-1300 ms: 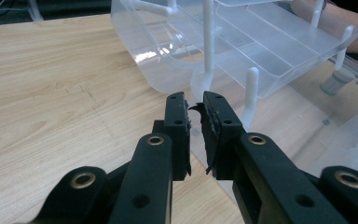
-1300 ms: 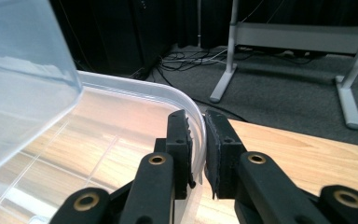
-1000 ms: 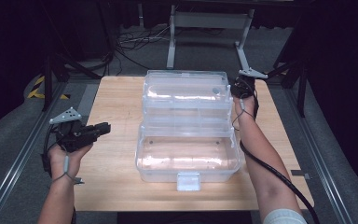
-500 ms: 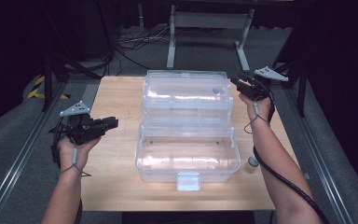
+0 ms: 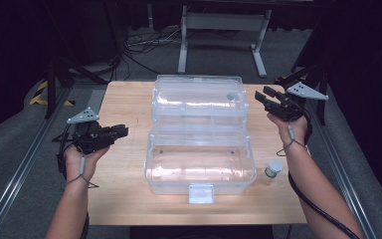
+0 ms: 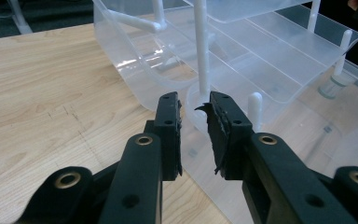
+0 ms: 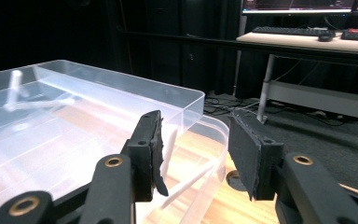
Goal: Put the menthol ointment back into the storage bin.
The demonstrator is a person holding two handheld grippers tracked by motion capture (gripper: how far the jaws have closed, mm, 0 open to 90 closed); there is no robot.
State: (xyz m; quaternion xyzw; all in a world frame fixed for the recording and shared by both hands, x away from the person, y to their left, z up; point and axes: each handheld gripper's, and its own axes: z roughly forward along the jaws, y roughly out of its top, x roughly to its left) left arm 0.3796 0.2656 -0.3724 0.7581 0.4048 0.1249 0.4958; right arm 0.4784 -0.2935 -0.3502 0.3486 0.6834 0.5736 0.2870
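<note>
A clear plastic box [image 5: 199, 167] stands open in the middle of the wooden table [image 5: 124, 194], its lift-out tray [image 5: 196, 99] swung up and back on thin white arms. My left gripper [image 5: 123, 131] hovers left of the box and points at it; in the left gripper view its jaws [image 6: 193, 100] stand a narrow gap apart, holding nothing, just short of the box wall [image 6: 135, 79]. My right gripper [image 5: 259, 95] is held off the tray's far right corner. Its jaws [image 7: 193, 121] stand wide apart and hold nothing, above the tray rim [image 7: 121, 86].
A small vial with a white cap [image 5: 273, 168] stands on the table right of the box's front, under my right forearm. Metal rails run along both sides of the table. A desk frame and cables lie on the floor beyond the far edge.
My right gripper has drawn back to the right, away from the tray corner. My left gripper has risen and moved slightly toward the box. The vial has come into view beside my right forearm.
</note>
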